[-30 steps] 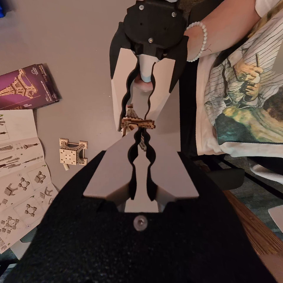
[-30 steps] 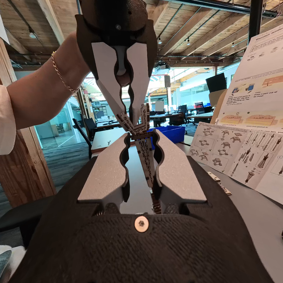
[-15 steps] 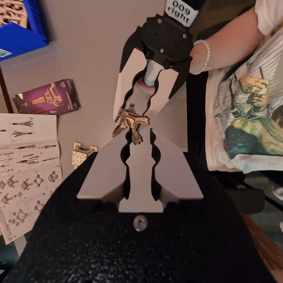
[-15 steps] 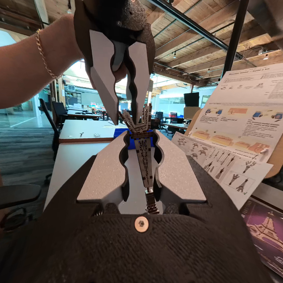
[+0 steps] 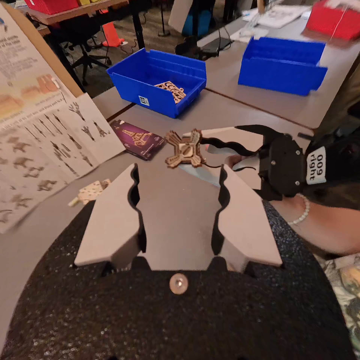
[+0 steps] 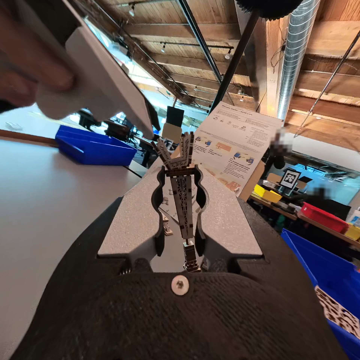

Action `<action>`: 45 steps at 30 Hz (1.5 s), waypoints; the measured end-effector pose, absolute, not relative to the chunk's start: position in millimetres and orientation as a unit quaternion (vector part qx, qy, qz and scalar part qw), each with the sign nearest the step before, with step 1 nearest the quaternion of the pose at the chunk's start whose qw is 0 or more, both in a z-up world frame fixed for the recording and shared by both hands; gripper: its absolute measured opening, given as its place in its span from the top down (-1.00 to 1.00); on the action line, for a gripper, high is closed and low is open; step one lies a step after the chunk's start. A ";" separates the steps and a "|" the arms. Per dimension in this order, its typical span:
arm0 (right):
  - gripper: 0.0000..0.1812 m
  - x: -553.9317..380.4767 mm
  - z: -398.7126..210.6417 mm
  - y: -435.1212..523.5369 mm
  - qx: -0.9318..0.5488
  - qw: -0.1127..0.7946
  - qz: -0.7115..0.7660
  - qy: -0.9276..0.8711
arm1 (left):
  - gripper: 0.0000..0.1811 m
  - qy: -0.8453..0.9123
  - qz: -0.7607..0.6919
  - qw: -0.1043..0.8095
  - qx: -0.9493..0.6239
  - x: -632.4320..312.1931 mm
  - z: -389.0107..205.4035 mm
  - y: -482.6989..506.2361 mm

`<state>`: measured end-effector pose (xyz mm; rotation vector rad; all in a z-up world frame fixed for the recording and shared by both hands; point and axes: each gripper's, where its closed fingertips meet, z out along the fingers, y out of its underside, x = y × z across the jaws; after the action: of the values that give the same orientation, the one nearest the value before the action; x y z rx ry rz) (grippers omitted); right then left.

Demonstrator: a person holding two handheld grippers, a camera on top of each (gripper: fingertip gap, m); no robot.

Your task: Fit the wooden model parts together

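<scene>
My right gripper (image 6: 180, 172) is shut on a slim wooden tower model (image 6: 182, 196), spire pointing back at the camera and splayed legs sticking out past the fingertips. In the left wrist view the right gripper (image 5: 188, 151) comes in from the right, lying sideways, with the tower's four legs (image 5: 183, 151) facing me. My left gripper (image 5: 179, 173) is wide open and empty, just short of those legs. One of its fingers (image 6: 109, 83) shows blurred at the upper left of the right wrist view. A wooden base part (image 5: 91, 191) lies on the grey table (image 5: 175, 204) to the left.
A blue bin (image 5: 155, 81) with wooden sheets stands at the back, a second blue bin (image 5: 282, 64) to its right. A purple box (image 5: 138, 139) and a folded instruction sheet (image 5: 48, 146) lie left. A poster board (image 6: 229, 148) stands behind. Another blue bin (image 6: 321, 272) is at the right. Less than 4 cm separates the two grippers' tips.
My left gripper has opened wide, let go of the tower's leg end and drawn back. The right gripper has swung over sideways, still shut on the tower. Both views tilted up.
</scene>
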<state>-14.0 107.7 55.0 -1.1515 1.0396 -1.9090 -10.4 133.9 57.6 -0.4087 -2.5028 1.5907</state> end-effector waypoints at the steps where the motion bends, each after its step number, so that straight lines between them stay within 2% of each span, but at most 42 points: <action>1: 0.69 -12.6 54.4 108.8 -0.442 0.325 -0.736 0.397 | 0.09 -0.827 0.541 0.096 -0.119 -12.6 52.4 135.2; 4: 0.69 -7.6 51.1 112.3 -0.439 0.339 -0.726 0.408 | 0.10 -0.784 0.592 0.171 -0.079 -14.8 49.7 141.7; 7: 0.69 -7.1 52.3 112.2 -0.413 0.406 -0.695 0.427 | 0.13 -0.740 0.630 0.221 -0.083 -11.6 40.6 154.2; 10: 0.68 -9.9 57.5 112.2 -0.376 0.501 -0.641 0.443 | 0.27 -0.707 0.672 0.193 -0.111 0.0 20.2 155.7; 13: 0.68 -11.0 64.1 119.4 -0.353 0.587 -0.579 0.442 | 0.29 -0.692 0.691 0.178 -0.109 -0.6 14.8 148.1; 21: 0.68 -8.4 61.8 118.5 -0.335 0.577 -0.587 0.459 | 0.53 -0.680 0.712 0.102 -0.141 -18.9 21.9 134.0; 29: 0.68 -5.5 62.1 125.5 -0.344 0.579 -0.580 0.459 | 0.59 -0.678 0.714 0.042 -0.171 -17.8 15.4 133.4; 31: 0.68 -3.6 62.4 131.6 -0.355 0.594 -0.561 0.454 | 0.60 -0.673 0.716 0.056 -0.176 -19.6 15.7 132.9; 37: 0.68 -5.2 66.7 143.1 -0.364 0.660 -0.497 0.430 | 0.61 -0.636 0.732 0.192 -0.153 -28.9 29.8 139.6; 41: 0.68 -6.0 68.9 148.9 -0.350 0.710 -0.448 0.416 | 0.70 -0.648 0.716 0.196 -0.171 -36.6 24.3 137.6; 45: 0.68 -5.3 67.6 150.5 -0.355 0.711 -0.443 0.414 | 0.76 -0.657 0.711 0.199 -0.156 -36.4 22.6 135.6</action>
<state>-5.3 150.5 67.6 -0.7881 0.9190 -0.9819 -36.4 135.6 22.6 -0.4368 -1.8360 1.9869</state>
